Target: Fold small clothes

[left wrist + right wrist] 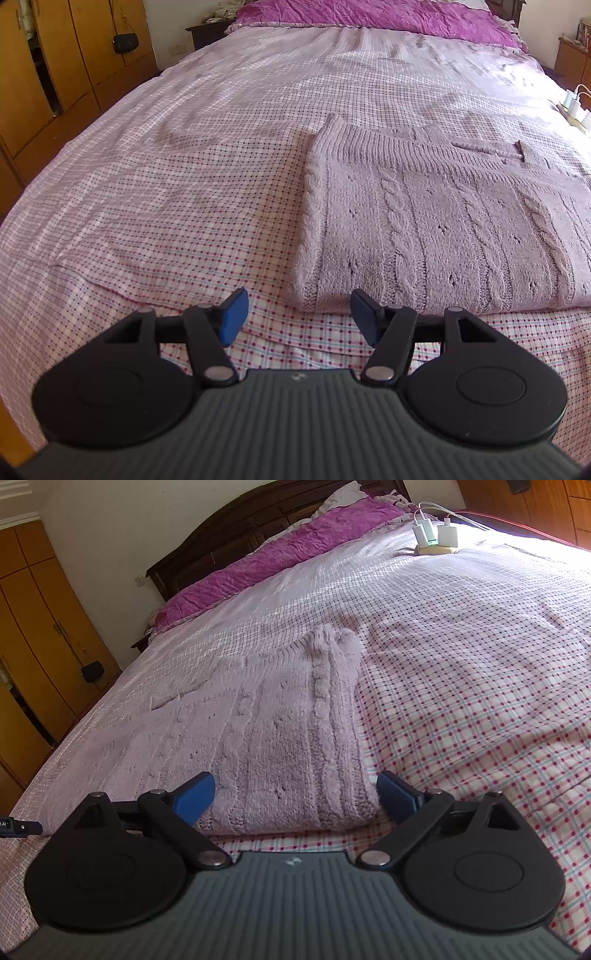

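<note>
Both grippers were spread and empty. The left gripper (299,317) sat just short of the sweater's (424,229) near left corner. The right gripper (295,799) straddled the near right corner, pads either side of the hem, not touching as far as I could tell.

Risks, my read:
- Knit was thick and already layered. A pinch at the hem could take only the top layer, so the stack would shear and the fold open.
- Uneven lift between the two corners would skew the next fold; the cable ribs make any skew obvious.
- Pads digging too low could catch the sheet (166,206) as well and drag it up.
- Loose knit could snag on a pad edge on release.

Sweater: pale mauve cable knit with small eyelet holes, lying flat at the near edge of the bed (480,701), hem roughly parallel to that edge. It looked partly folded, sides tucked in to a rectangle, with the ribbed collar end lumpy at the far side. Edges fairly square, surface smooth.
</note>
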Motion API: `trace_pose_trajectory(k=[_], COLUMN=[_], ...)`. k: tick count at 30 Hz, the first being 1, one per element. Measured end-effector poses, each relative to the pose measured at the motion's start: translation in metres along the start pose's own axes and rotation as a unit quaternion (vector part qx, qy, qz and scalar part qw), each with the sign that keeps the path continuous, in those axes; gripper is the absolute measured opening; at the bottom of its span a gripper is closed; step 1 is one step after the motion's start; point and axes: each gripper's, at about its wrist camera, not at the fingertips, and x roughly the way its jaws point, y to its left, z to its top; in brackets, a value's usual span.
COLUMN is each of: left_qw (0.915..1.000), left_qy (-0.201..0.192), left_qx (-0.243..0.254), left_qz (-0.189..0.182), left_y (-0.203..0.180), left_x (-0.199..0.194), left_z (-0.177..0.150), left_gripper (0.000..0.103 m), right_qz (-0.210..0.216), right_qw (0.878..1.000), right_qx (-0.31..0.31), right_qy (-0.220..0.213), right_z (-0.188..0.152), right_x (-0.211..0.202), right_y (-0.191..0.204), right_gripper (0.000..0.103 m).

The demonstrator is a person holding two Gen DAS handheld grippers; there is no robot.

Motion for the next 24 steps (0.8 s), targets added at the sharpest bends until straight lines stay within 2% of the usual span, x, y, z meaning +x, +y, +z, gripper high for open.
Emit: trace_pose_trajectory(k=[7,12,22,23,24], left_qw=[1.0,1.0,0.9999,0.9999,0.9999], left_qy=[0.004,0.004,0.008,0.009,0.009], left_qx=[-0.005,0.0,0.005,0.004,0.004], left_qz=[0.0,0.001,0.007,0.006,0.006], left_y=[0.0,-0.004,-0.007,-0.007,-0.007], left_x=[0.001,0.001,0.007,0.007,0.008], left_z=[-0.002,-0.001,-0.001,-0.001,-0.002], left_gripper=[0.063,0.063,0.063,0.063,0.063], right_qz=[0.012,0.041,0.023,0.024,0.027], right_qw=[1.0,0.998,0.999,0.999,0.999], right_qx=[0.016,0.042,0.022,0.022,0.023], right_qy=[0.005,-0.005,0.001,0.002,0.004], right_z=[0.005,0.01,0.015,0.015,0.016], right_x=[0.003,0.005,0.025,0.026,0.028], right_y=[-0.001,-0.002,0.007,0.008,0.009], right_gripper=[0.103,0.103,0.103,0.102,0.094])
